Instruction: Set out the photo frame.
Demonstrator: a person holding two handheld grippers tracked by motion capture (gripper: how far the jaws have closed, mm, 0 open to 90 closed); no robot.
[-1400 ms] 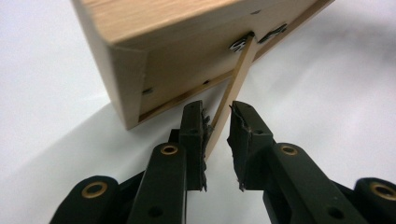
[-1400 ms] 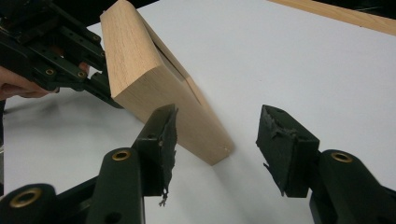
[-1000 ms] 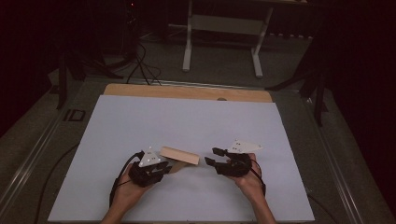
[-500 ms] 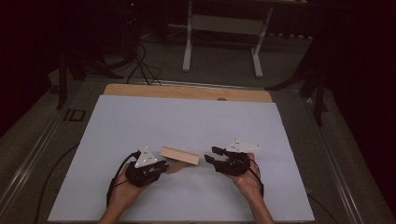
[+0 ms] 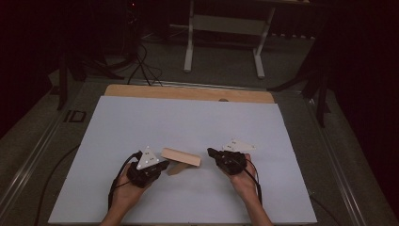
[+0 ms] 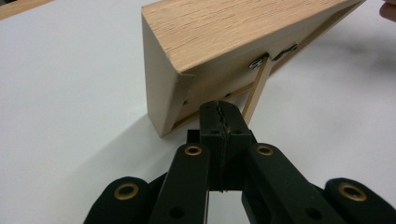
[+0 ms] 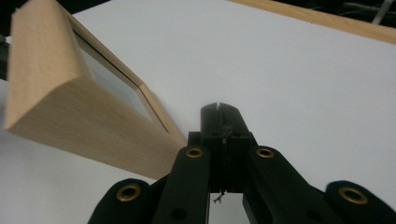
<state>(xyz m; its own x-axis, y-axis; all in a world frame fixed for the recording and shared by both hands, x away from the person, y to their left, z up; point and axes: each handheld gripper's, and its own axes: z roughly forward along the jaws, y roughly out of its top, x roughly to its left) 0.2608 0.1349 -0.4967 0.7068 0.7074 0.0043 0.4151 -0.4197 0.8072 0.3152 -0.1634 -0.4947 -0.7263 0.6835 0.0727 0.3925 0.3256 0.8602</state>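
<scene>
From above, my left gripper [image 5: 149, 168] and right gripper [image 5: 225, 159] lie low on the white table [image 5: 188, 122], the wooden picture frame [image 5: 181, 157] standing tilted between them — my forearms are cut off by the bottom edge. Along my left gripper [image 6: 219, 112], the jaws have just closed, clenched on nothing, just short of the frame's back and thin prop [image 6: 256, 88]. Along my right gripper [image 7: 219, 114], likewise just closed and empty — the frame [image 7: 70, 107] stands to the left, its glass front partly cropped.

Both forearms come in from the near edge, well apart. The left claw [image 5: 162, 165] has just closed, its jaws pressed together on nothing. The right claw [image 5: 210, 151], angled toward the left, has likewise just closed empty.
</scene>
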